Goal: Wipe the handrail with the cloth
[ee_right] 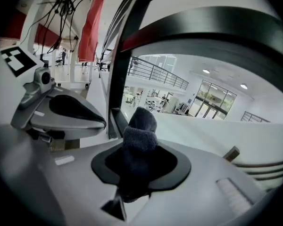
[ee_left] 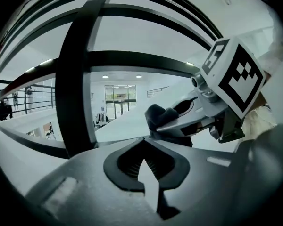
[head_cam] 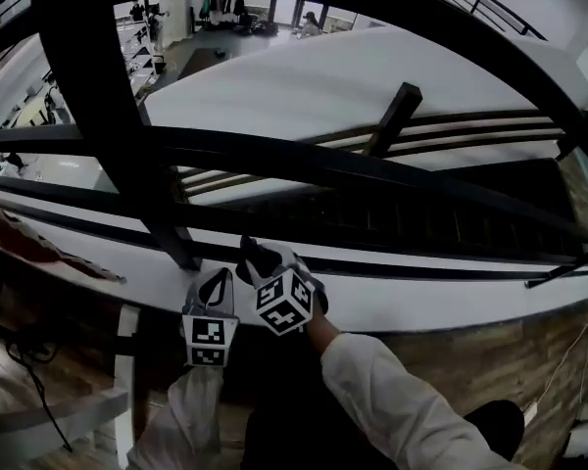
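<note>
The black handrail arcs across the top of the head view, with lower rails and a thick upright post under it. My right gripper is shut on a dark cloth, and a wad of it sticks out past the jaws. It hovers low, by the foot of the post. My left gripper sits just left of it, shut with nothing in it. From the left gripper view, the right gripper's cloth shows close ahead, beside the post. The right gripper points between the rails.
A white ledge runs below the bottom rail. A red banner hangs at the left, with cables under it. Wooden flooring lies at the right. Beyond the rails is a drop to a lower hall.
</note>
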A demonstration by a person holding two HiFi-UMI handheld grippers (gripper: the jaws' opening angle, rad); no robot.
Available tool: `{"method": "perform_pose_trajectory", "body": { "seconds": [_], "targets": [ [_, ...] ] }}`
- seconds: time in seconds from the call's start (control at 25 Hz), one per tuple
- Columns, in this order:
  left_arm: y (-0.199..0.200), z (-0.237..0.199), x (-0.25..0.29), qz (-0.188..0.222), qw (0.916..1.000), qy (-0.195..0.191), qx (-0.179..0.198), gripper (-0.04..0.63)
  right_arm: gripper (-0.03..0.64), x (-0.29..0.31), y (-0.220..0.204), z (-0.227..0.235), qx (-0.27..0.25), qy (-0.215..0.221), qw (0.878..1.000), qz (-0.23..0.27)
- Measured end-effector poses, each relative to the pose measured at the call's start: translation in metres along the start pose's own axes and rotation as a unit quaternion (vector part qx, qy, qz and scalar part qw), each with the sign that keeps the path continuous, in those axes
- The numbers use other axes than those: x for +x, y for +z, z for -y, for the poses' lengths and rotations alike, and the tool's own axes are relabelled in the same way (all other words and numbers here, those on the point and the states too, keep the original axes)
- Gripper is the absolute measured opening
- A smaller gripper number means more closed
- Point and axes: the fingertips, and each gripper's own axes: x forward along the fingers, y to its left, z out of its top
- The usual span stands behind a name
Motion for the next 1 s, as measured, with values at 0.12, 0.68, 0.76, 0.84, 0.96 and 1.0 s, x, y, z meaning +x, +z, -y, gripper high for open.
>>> {"method": "perform_pose_trajectory", "body": {
  "seconds": [0.12,0.68,0.76,0.84,0.96,1.0],
  "targets": [
    [0.014,0.027,0.012,0.004,0.9994,-0.020,0.026,0.000,0.103,-0.024,-0.026,0.025,0.033,-0.018,0.999,0.000],
    [0.047,0.136,0.061,-0.039,0.9954,-0.071,0.053,0.000,0.104,-0.098,-0.111,0.104,0.077,-0.051,0.996,0.015],
    [0.053,0.162,0.063,-0.046,0.9926,-0.084,0.075,0.001,0.104,-0.107,-0.122,0.115,0.077,-0.050,0.996,0.011],
    [0.058,0.184,0.065,-0.049,0.9917,-0.097,0.068,0.000,0.104,-0.116,-0.131,0.125,0.079,-0.053,0.995,0.008],
    [0.054,0.204,0.069,-0.067,0.9930,-0.097,0.003,0.001,0.104,-0.129,-0.150,0.139,0.076,-0.048,0.996,-0.001],
    [0.051,0.211,0.071,-0.075,0.9929,-0.092,-0.003,0.000,0.104,-0.135,-0.158,0.145,0.075,-0.044,0.996,-0.006]
  ]
}}
